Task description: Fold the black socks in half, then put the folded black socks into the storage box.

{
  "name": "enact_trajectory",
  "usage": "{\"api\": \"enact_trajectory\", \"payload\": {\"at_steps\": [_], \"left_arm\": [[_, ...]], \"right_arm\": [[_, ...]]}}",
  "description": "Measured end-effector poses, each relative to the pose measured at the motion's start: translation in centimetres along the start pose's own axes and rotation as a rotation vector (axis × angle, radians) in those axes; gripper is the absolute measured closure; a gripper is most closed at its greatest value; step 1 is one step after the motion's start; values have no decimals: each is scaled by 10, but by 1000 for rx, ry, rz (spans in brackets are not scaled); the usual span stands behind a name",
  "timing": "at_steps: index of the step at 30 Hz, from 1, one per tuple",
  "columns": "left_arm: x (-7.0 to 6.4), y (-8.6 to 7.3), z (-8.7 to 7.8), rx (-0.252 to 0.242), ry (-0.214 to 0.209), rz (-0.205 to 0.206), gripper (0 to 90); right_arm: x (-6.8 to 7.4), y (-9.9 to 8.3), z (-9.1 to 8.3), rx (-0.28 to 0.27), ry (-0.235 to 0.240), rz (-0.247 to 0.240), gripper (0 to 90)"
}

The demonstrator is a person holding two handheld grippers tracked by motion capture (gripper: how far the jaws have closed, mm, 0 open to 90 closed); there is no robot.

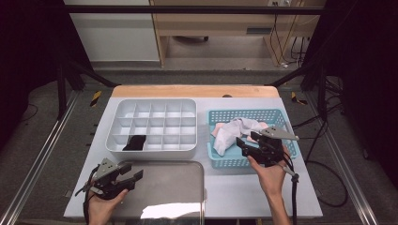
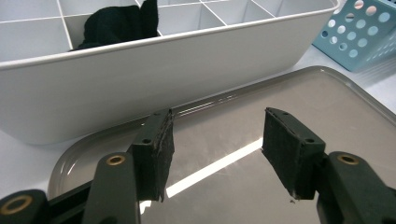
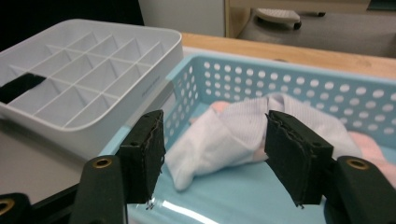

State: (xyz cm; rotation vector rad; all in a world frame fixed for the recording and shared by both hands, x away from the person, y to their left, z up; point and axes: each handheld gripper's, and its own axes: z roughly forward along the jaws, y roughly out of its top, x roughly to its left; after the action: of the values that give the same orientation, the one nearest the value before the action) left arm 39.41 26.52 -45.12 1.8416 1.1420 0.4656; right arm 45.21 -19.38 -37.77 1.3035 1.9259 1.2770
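Observation:
A white divided organizer [image 1: 150, 108] stands on the table with a black cloth [image 1: 135, 142] in a front-left compartment; the cloth [image 2: 121, 23] shows past the organizer wall [image 2: 140, 74]. To its right a light-blue perforated basket [image 1: 225, 161] holds a white cloth [image 1: 234, 131] over a pink one [image 1: 218, 127]. My right gripper [image 1: 248, 139] hangs open over the basket's front edge, the white cloth [image 3: 224, 135] just beyond its jaws. My left gripper [image 1: 132, 174] is open above the left part of a metal tray [image 1: 173, 187], nothing between its pads [image 2: 161, 149].
The metal tray [image 2: 299, 98] lies at the table's front edge, just before the organizer. The basket's corner [image 2: 359, 32] sits to the right of the organizer. A wooden strip [image 1: 192, 90] runs along the table's far edge. Frame rails flank the table.

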Motion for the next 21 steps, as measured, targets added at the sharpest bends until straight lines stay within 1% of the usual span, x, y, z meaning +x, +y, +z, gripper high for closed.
{"api": "enact_trajectory", "payload": {"at_steps": [3, 4, 5, 8, 10, 12, 13, 14, 15, 16, 17, 18, 21], "left_arm": [[0, 0, 0, 0, -6, 1, 421], [0, 0, 0, -1, -8, -1, 422], [0, 0, 0, -1, -8, -1, 423], [1, 0, -1, -1, -9, -5, 423], [2, 0, 0, 0, -6, -5, 424], [3, -1, 0, 4, -4, -5, 424], [3, -1, 0, 4, -4, -5, 424], [3, -1, 1, 6, 0, -2, 424], [3, -1, 1, 6, 0, -2, 425], [3, -1, 1, 7, 3, 1, 425], [3, -1, 1, 10, 3, 1, 425], [3, -1, 2, 11, 2, 1, 427], [3, -2, 2, 12, 1, -1, 429]], "right_arm": [[-1, 11, 8, -15, -8, -3, 382], [-2, 18, 14, -21, -13, -3, 380], [-2, 18, 14, -21, -13, -3, 380], [-3, 28, 24, -29, -23, -3, 378], [-4, 35, 34, -28, -42, -11, 380], [-7, 39, 41, -22, -53, -14, 381], [-7, 39, 41, -22, -53, -14, 381], [-8, 43, 48, -12, -66, -18, 381], [-8, 43, 48, -12, -66, -18, 381], [-10, 45, 55, -15, -73, -21, 382], [-10, 45, 55, -15, -73, -21, 382], [-13, 47, 61, -5, -84, -19, 389], [-17, 48, 66, 4, -94, -9, 392]]}}
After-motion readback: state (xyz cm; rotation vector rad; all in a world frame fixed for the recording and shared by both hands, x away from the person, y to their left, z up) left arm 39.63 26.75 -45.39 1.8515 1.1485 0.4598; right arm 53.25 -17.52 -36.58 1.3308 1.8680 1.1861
